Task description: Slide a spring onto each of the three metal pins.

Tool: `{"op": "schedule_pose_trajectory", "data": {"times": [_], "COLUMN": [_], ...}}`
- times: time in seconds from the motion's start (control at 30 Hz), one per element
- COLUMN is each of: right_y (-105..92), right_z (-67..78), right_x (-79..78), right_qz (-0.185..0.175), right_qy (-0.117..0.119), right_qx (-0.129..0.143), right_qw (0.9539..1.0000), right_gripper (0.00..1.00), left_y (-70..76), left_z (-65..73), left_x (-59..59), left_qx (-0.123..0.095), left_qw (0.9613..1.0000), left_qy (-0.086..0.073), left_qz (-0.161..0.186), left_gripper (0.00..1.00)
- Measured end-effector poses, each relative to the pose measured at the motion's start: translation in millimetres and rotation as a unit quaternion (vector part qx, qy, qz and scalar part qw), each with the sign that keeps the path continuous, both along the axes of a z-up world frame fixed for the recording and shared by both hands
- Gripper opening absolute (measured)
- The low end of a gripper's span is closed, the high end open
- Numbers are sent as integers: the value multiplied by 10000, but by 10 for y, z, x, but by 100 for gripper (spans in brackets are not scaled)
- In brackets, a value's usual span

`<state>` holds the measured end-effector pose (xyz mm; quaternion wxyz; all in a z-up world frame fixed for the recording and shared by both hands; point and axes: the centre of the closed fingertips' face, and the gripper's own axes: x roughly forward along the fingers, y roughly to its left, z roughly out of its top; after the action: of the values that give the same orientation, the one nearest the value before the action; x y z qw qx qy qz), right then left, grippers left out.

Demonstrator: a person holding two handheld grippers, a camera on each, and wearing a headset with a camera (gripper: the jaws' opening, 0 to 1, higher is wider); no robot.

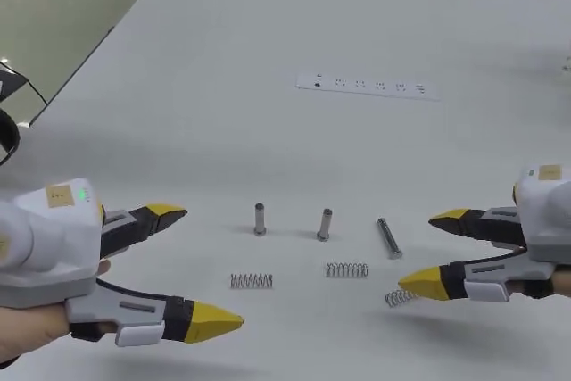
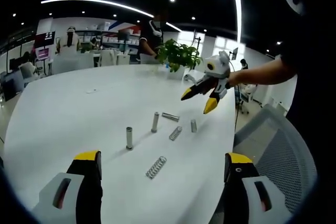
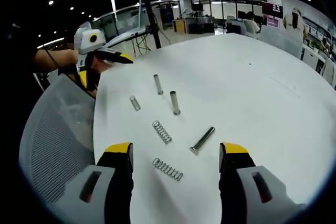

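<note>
Currently left hand-held gripper and right hand-held gripper are held wide, empty. A spring is best pinched near one end, then lowered over an upright pin.

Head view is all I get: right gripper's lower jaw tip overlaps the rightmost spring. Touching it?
Observer: No. The right gripper view shows that spring lying flat on the table between the open jaws of the right gripper, with bare table between it and each tip.
Operator: What's past the near table edge, below my frame?
Observer: A grey mesh chair back, right beside that edge.
</note>
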<state>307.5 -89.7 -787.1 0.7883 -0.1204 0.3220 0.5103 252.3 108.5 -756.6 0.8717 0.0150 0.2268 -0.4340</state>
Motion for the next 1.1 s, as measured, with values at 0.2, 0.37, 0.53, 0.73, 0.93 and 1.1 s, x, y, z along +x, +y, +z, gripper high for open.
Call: {"op": "schedule_pose_trajectory", "data": {"times": [0.2,0.37,0.53,0.73,0.93,1.1], "right_y": [-12,8,54,113,150,157], "right_z": [-17,-30,-54,-80,-131,-188], "right_x": [96,165,227,290,343,388], "right_qz": [-64,-110,-82,-99,-123,-196], "right_qy": [47,95,108,170,277,388], "right_qx": [-91,-163,-279,-347,-457,-569], "right_qw": [9999,9998,9995,9992,9985,9974], "right_gripper": [61,59,57,52,47,43], "left_y": [2,-7,0,22,29,9], "left_z": [-12,-6,-17,-27,-28,-25], "left_x": [13,20,11,-5,-2,-2], "left_qx": [52,45,40,35,14,2], "left_qw": [10000,9999,9999,10000,10000,9999], "left_qy": [-55,-130,-108,-84,-94,-95], "left_qz": [-43,-72,-59,-34,-16,-33], "left_gripper": [94,92,92,91,91,90]}}
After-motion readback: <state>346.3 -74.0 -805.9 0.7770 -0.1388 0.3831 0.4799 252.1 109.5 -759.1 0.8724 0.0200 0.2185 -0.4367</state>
